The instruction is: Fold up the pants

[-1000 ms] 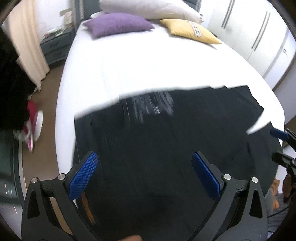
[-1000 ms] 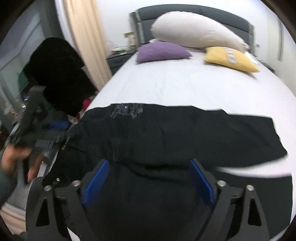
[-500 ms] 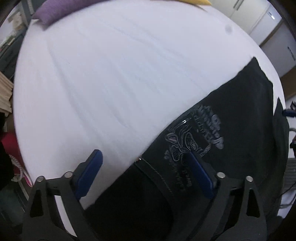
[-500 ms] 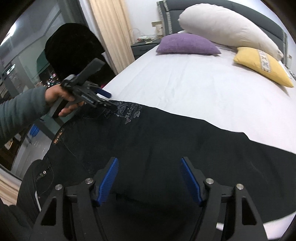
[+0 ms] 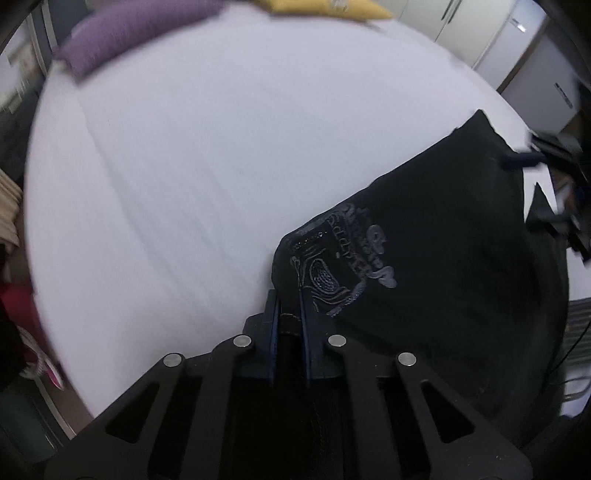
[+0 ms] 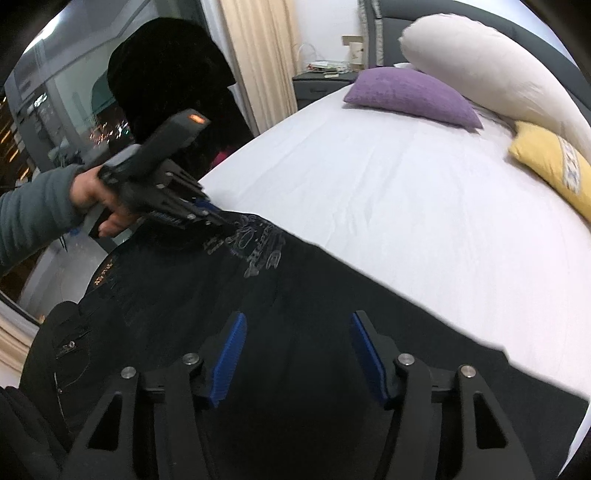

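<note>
Black pants with a grey embroidered pocket design lie across the near end of the white bed. My left gripper is shut on the pants' edge by the embroidered pocket. In the right wrist view the left gripper pinches that same edge at the waist end of the pants. My right gripper is open, its blue pads over the middle of the pants, holding nothing. It shows faintly at the right edge of the left wrist view.
A purple cushion, a long white pillow and a yellow cushion lie at the head of the bed. A nightstand and curtain stand left of the bed. White wardrobes stand on the right.
My left gripper has closed on the pants' edge by the embroidered pocket; it was open half a second ago. My right gripper has stayed open over the pants.
</note>
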`<action>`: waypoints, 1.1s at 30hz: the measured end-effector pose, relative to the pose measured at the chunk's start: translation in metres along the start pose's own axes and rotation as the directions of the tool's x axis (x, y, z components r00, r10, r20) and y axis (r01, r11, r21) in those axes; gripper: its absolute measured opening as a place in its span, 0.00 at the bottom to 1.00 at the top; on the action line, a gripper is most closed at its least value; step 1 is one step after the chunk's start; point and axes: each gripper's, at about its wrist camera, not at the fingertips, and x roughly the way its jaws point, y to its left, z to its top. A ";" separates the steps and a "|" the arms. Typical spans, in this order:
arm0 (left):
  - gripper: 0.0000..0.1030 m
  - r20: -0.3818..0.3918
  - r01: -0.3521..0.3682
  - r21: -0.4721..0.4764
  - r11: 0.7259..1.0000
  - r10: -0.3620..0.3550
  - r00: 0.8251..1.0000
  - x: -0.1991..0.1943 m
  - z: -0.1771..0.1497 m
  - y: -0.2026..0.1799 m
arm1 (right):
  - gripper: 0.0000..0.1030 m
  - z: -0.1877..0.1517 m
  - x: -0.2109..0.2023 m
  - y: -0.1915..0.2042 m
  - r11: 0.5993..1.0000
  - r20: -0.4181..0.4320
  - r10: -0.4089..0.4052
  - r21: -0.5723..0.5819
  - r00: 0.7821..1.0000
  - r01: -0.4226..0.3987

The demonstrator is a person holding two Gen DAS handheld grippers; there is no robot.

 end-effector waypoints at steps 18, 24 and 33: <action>0.08 0.269 -0.237 0.248 0.939 0.168 0.948 -0.046 -0.064 -0.114 | 0.57 0.053 0.077 -0.013 0.964 -0.260 -0.044 -0.265 0.964 -0.028; 0.08 0.273 -0.229 0.248 0.941 0.159 0.949 -0.046 -0.079 -0.122 | 0.29 0.057 0.089 -0.018 0.965 -0.332 -0.015 -0.253 0.943 -0.074; 0.08 0.287 -0.228 0.211 0.950 0.163 0.944 -0.056 -0.088 -0.130 | 0.08 0.057 0.059 -0.029 0.989 -0.282 0.020 -0.132 0.959 -0.059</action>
